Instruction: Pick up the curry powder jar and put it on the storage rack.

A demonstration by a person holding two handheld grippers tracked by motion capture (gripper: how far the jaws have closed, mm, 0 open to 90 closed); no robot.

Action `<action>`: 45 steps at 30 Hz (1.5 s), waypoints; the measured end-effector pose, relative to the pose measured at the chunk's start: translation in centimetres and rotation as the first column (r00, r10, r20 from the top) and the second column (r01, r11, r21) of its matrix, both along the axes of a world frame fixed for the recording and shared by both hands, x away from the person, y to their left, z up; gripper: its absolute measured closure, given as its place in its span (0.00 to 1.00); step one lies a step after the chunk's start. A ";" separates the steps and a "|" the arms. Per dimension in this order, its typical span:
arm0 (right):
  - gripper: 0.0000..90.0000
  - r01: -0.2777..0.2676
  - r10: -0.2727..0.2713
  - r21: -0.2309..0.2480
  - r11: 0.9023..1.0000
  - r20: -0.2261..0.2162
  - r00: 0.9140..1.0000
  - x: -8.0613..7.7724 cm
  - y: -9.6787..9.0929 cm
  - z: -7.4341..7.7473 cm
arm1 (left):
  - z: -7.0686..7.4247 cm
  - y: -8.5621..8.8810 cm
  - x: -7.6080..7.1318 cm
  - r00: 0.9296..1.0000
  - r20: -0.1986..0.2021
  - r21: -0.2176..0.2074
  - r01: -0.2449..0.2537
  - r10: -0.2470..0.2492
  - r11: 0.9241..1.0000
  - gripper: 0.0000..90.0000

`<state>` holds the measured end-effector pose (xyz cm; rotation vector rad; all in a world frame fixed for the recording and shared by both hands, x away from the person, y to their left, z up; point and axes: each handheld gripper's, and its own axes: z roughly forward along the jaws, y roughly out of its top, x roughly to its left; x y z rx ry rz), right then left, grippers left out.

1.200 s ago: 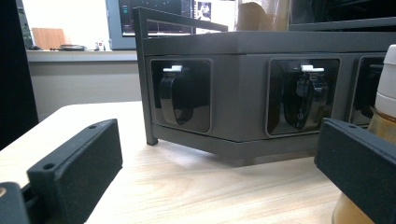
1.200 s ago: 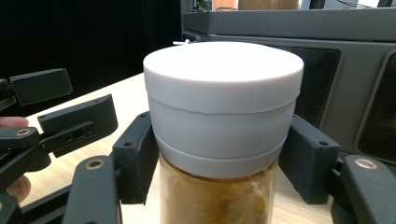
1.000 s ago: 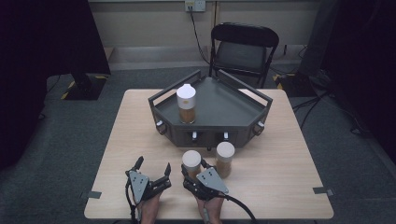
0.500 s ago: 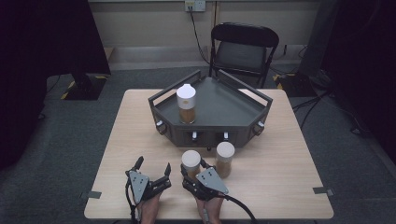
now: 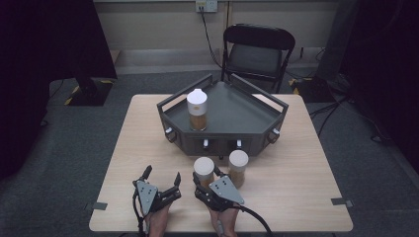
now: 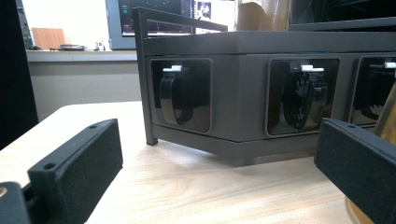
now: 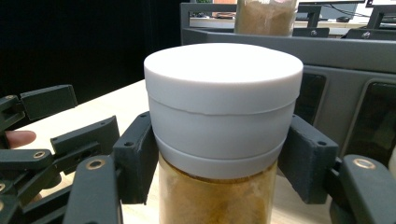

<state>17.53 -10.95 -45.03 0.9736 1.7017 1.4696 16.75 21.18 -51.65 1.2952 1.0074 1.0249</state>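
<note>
1. Left gripper (image 5: 162, 180): jaws spread wide, nothing between them, parked on the table (image 5: 306, 207) near the front edge. Best left there, out of the lift path.
2. Jar (image 5: 203, 170) just right of it, standing on the table in front of the tray (image 5: 276, 102): clamped by the right gripper (image 7: 219, 163), pads pressing right under the white lid. Looks like a lift toward the tray, so keep it upright and go straight up first.
3. Second jar (image 5: 238, 165) close on the right: avoid swinging that way, easy to knock.
4. Tray front wall: clear it fully before going forward, then set down away from the jar in the tray (image 5: 197, 109).
</note>
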 end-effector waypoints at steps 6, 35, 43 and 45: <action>0.39 0.006 -0.006 0.003 1.000 0.011 1.000 -0.2 -0.2 0.4 | 0.0 0.0 0.0 1.000 0.000 0.000 0.000 0.000 1.000 0.01; 0.39 -0.024 0.024 0.004 1.000 0.026 0.999 0.3 -1.2 3.8 | 0.0 0.0 0.0 1.000 0.000 0.000 0.002 -0.002 1.000 0.01; 0.39 -0.027 0.027 -0.001 1.000 0.035 0.999 0.7 -1.8 5.6 | 0.0 0.0 0.0 1.000 0.000 0.000 0.002 -0.002 1.000 0.01; 0.39 -0.026 0.026 0.000 1.000 0.037 0.999 0.7 -1.9 5.9 | 0.0 0.0 0.0 1.000 0.000 0.000 0.002 -0.002 1.000 0.01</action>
